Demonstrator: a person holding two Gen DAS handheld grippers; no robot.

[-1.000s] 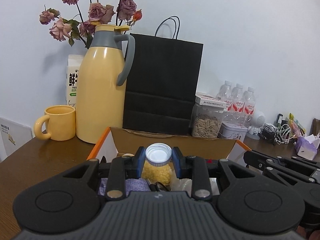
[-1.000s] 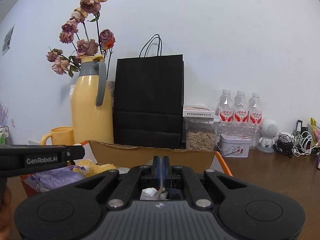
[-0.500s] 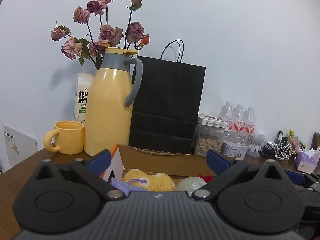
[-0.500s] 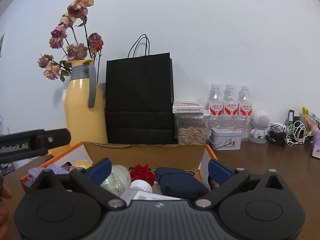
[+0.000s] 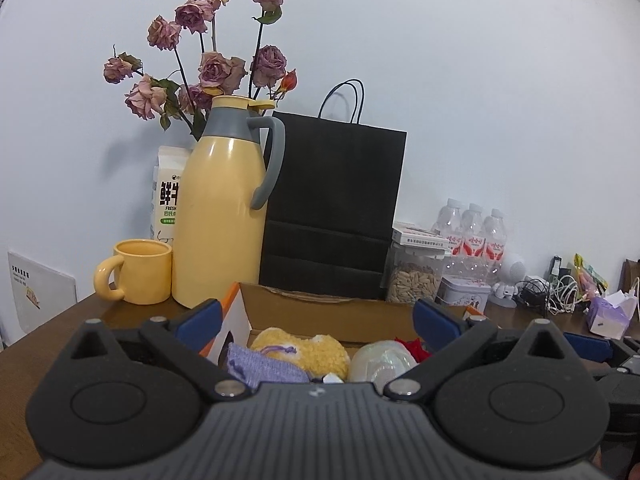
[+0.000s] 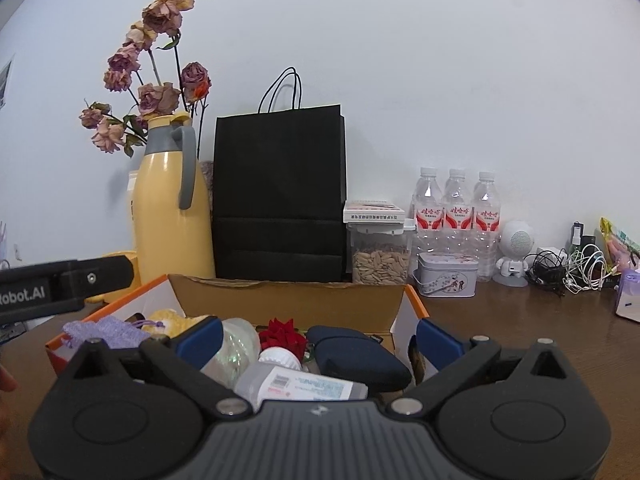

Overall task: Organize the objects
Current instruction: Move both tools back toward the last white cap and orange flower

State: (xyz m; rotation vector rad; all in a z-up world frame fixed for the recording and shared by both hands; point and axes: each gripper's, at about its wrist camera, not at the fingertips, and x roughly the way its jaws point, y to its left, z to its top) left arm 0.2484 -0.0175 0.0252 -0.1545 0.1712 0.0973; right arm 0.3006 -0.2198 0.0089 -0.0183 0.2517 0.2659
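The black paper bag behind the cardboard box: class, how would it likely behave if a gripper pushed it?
The black paper bag stands tall on a narrow base, so it would probably tip. Its thin paper walls look likely to crumple rather than resist. Contents are hidden, so weight is uncertain.

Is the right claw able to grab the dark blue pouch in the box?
Probably yes. The right claw is wide open, and the dark blue pouch lies on top in the box, uncovered, just ahead between its fingers.

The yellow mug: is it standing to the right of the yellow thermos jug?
No, the yellow mug stands left of the yellow thermos jug, right beside it.
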